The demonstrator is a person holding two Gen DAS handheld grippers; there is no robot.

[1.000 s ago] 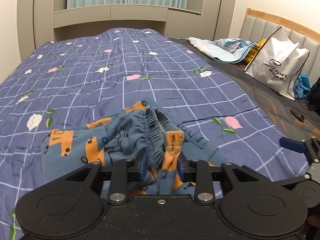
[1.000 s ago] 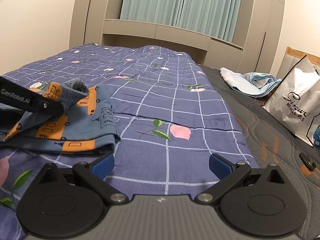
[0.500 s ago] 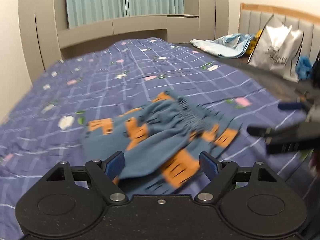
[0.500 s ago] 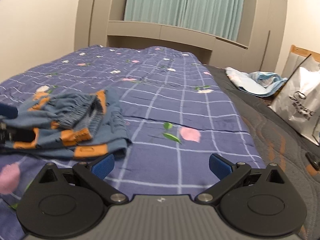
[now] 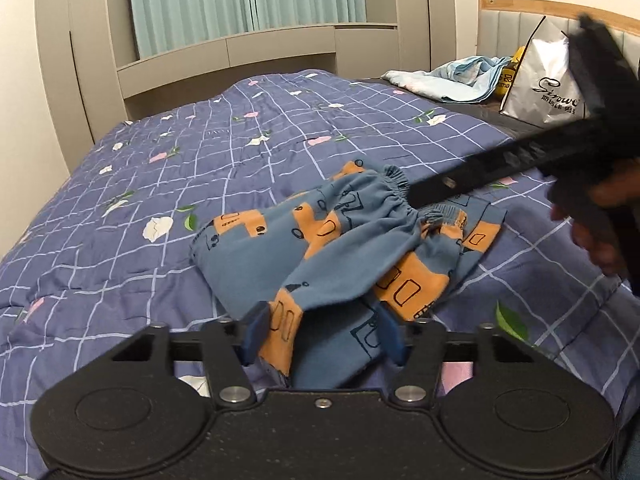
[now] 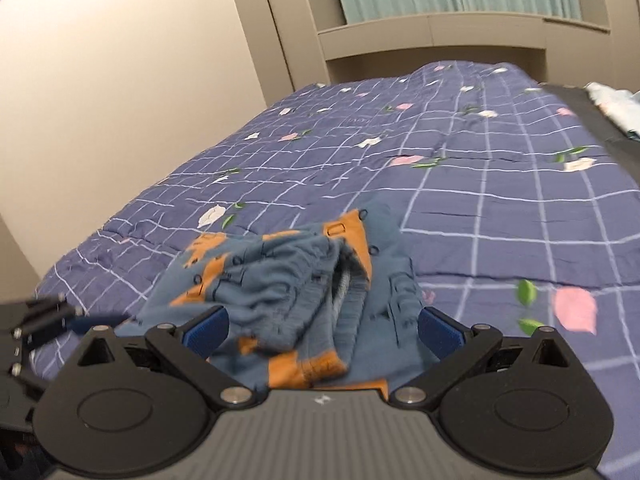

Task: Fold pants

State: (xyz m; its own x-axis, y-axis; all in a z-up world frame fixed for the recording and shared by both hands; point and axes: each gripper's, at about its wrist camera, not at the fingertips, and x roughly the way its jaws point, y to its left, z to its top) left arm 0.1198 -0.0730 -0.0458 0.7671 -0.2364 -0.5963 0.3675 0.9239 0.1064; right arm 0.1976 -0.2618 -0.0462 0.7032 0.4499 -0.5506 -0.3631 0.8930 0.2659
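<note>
The blue pants with orange patches (image 5: 344, 248) lie crumpled on the purple checked bedspread (image 5: 200, 160). My left gripper (image 5: 320, 330) has its jaws half closed around a pant leg end, with fabric between the blue pads. My right gripper (image 6: 324, 326) is open wide, low over the bunched elastic waistband (image 6: 344, 276); its pads flank the cloth without pinching it. In the left wrist view the right gripper (image 5: 424, 194) reaches in from the right to the waistband (image 5: 396, 196).
A white shopping bag (image 5: 548, 84) and a light blue cloth (image 5: 452, 78) lie at the far right by the headboard. A wall runs along the bed's left side (image 6: 120, 80). Curtains and a cabinet stand at the far end.
The left gripper let go of the waistband, opened, moved to a leg end and narrowed around it. The right gripper swung left over the waistband.
</note>
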